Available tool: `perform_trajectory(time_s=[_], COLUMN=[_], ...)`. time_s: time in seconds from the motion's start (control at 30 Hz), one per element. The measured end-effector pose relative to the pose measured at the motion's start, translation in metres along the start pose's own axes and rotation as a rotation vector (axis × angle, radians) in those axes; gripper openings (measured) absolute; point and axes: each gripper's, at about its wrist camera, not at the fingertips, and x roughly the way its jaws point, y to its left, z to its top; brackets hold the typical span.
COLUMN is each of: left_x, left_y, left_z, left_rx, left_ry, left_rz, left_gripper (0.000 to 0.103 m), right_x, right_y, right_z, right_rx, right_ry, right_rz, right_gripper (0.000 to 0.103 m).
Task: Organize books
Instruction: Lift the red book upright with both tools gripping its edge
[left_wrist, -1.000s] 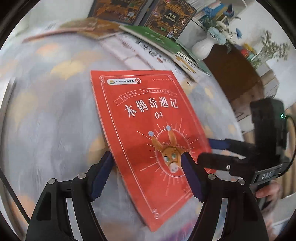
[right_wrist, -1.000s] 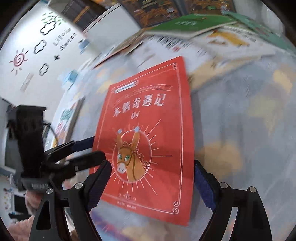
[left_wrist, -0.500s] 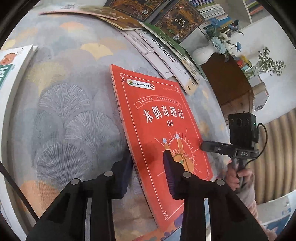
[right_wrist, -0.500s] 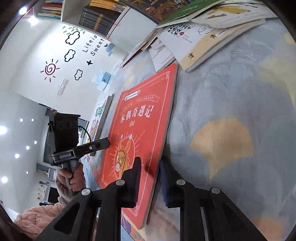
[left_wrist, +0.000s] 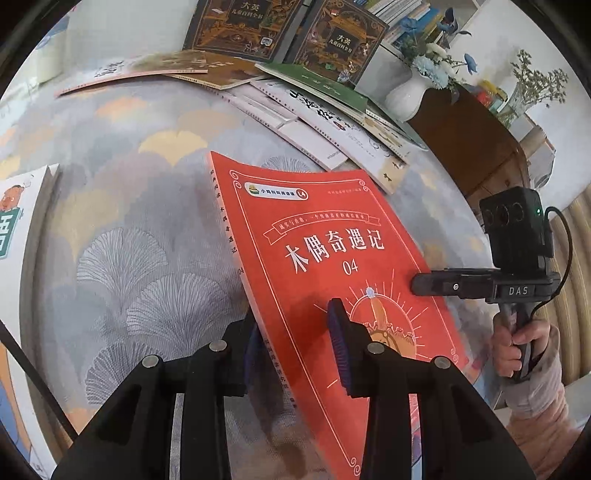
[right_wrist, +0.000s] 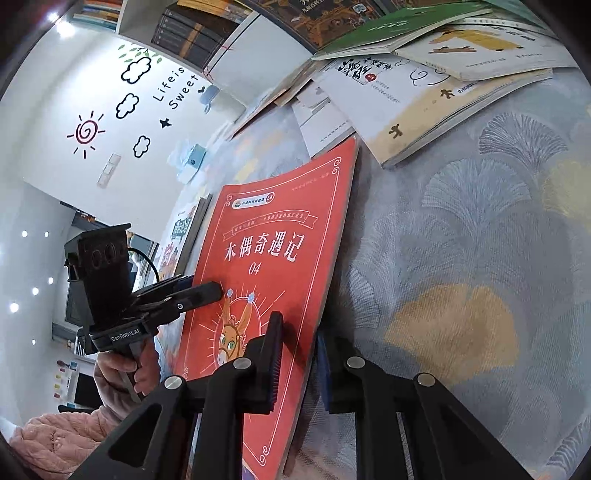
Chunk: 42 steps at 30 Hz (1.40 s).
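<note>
A thin red book (left_wrist: 332, 258) with white Chinese title, "04" and a donkey picture is lifted off the patterned cloth. My left gripper (left_wrist: 295, 347) is shut on its spine edge, one pad on the cover, one beneath. My right gripper (right_wrist: 299, 362) is shut on the opposite edge of the red book (right_wrist: 273, 258). Each gripper shows in the other's view: the right gripper (left_wrist: 421, 284) and the left gripper (right_wrist: 218, 291).
Several books lie spread at the far side of the cloth (left_wrist: 314, 110), with two dark books (left_wrist: 343, 40) propped behind. A book stack (left_wrist: 14, 229) sits at the left. A white vase (left_wrist: 406, 96) stands on a brown cabinet (left_wrist: 469, 147) to the right.
Both grippers closed on opposite edges of the red book about half a second ago. Since then the book has risen off the cloth and tilted.
</note>
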Motion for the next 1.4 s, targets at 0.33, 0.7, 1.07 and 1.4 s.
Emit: perform_trajectory(time_s=[0.33,0.7,1.07,1.4], left_x=[-0.001,-0.001,-0.009,-0.036], left_y=[0.000,-0.003,0.003,0.020], left_z=[-0.002,-0.006,-0.007,-0.004], left_rx=[0.010,0.015,-0.057,-0.068], left_ry=[-0.015,-0.028,0.005,-0.012], left_rz=[-0.001,0.010,-0.023,-0.016], left_gripper=[0.034,0.034,0.032,0.032], right_x=[-0.002,-0.003,-0.006,-0.002], right_y=[0.005,0.006,0.020,0.072], right_z=[-0.005,-0.007,-0.013,-0.011], right_rx=[-0.003,0.032,0.046,-0.070], right_ry=[-0.047,-0.082,-0.068,-0.045], right_rz=[-0.030,-0.049,-0.037,-0.042], right_gripper=[0.014,0.015,0.019,0.019])
